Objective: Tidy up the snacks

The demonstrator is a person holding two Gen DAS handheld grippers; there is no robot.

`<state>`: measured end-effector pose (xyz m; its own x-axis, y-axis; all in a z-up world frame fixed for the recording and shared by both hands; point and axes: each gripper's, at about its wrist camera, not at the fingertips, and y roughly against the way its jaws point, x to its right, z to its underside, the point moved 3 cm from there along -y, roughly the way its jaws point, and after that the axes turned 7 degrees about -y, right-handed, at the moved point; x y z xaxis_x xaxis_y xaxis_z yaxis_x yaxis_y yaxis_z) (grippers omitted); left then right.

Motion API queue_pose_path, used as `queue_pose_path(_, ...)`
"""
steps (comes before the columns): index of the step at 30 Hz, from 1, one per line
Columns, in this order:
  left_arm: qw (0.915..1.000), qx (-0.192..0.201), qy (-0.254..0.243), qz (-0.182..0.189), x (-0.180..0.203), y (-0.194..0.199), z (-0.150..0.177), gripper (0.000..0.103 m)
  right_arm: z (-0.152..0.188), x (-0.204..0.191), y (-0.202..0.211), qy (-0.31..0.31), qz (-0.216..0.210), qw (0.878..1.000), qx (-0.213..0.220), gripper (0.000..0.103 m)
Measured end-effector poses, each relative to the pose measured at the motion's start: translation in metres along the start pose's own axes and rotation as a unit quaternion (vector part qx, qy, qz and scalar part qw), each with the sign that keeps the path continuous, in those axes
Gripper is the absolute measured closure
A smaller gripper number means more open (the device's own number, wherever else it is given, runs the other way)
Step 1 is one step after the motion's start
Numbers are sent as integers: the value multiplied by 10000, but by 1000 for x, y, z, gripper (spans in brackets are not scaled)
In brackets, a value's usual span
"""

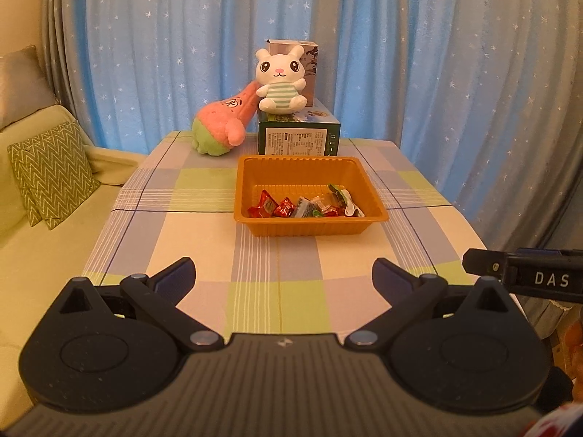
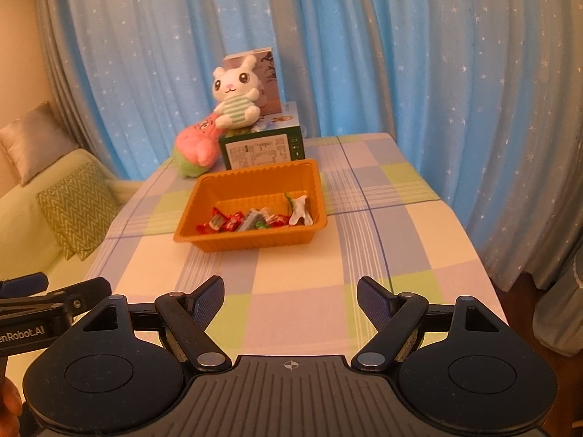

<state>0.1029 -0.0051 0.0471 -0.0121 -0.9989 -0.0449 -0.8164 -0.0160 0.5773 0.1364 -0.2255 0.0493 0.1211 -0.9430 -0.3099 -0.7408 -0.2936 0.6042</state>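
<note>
Print on the green box (image 1: 298, 141) is too small to read.

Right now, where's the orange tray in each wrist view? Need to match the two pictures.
Left wrist view: orange tray sits just right of centre, at mid-height, square-on, beyond the open left gripper.
Right wrist view: orange tray sits left of centre, at mid-height, turned at a slight angle, beyond the open right gripper.
Shared landmark: the white bunny toy, sitting on the green box behind the tray in both.
</note>
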Motion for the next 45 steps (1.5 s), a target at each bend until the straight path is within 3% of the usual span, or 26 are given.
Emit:
queue_pose_path(13,9998,-40,-11,-172,3,32,19,1,28,-6,41,198,28,9998,-67,23)
queue_pose_path(45,9998,-144,-103,-74,17,35,32,0,36,-7,51,188,19,9998,-113,23)
